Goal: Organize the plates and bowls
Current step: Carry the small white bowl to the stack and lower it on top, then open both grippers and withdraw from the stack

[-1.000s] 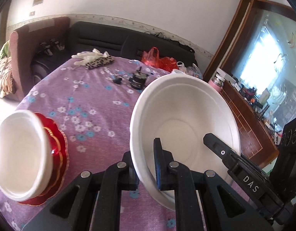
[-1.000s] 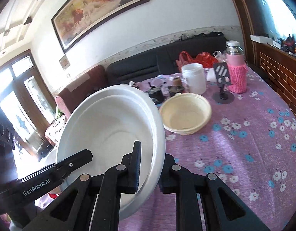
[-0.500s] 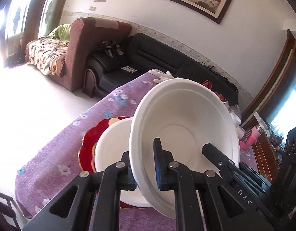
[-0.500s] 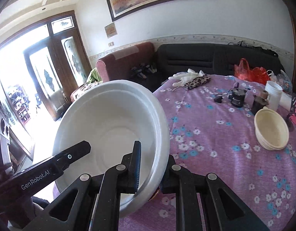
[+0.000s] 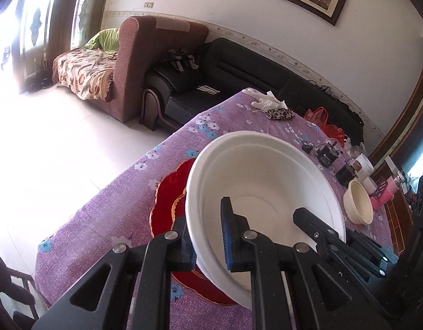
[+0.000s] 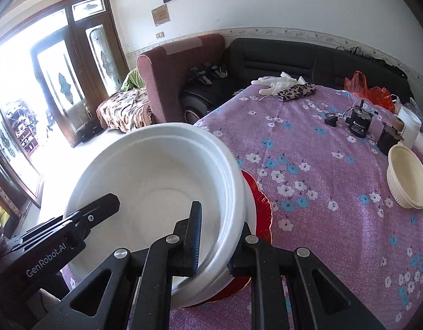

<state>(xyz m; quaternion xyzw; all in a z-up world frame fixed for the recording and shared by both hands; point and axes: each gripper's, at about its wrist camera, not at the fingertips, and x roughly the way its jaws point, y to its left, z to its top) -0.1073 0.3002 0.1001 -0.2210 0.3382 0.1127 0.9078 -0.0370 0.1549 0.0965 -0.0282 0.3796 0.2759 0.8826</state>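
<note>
- Left gripper point(image 5: 208, 239): jaws pinch the near rim of the white bowl point(image 5: 266, 189), one finger outside the wall, the blue-padded one inside
- Right gripper point(image 6: 215, 238): clamps the opposite rim in the same way, so the bowl hangs between both tools, tilted toward the cameras
- White bowl: thin, matte, foam-like, with a stepped wall and a flat round base; it sits directly over a second white bowl point(image 6: 248, 203) resting on the red plates point(image 5: 167, 200), whose scalloped edges carry gold trim
- Step in hand, as judged: nesting the held bowl into the one beneath; level it first, centre rim over rim, lower both sides evenly, and release only once it seats, since the light wall could flex or skew under uneven pressure
- Surroundings: purple floral tablecloth point(image 6: 335, 192), soft and woven; a cream ribbed bowl point(image 6: 408, 183) lies well apart at the far right
</note>
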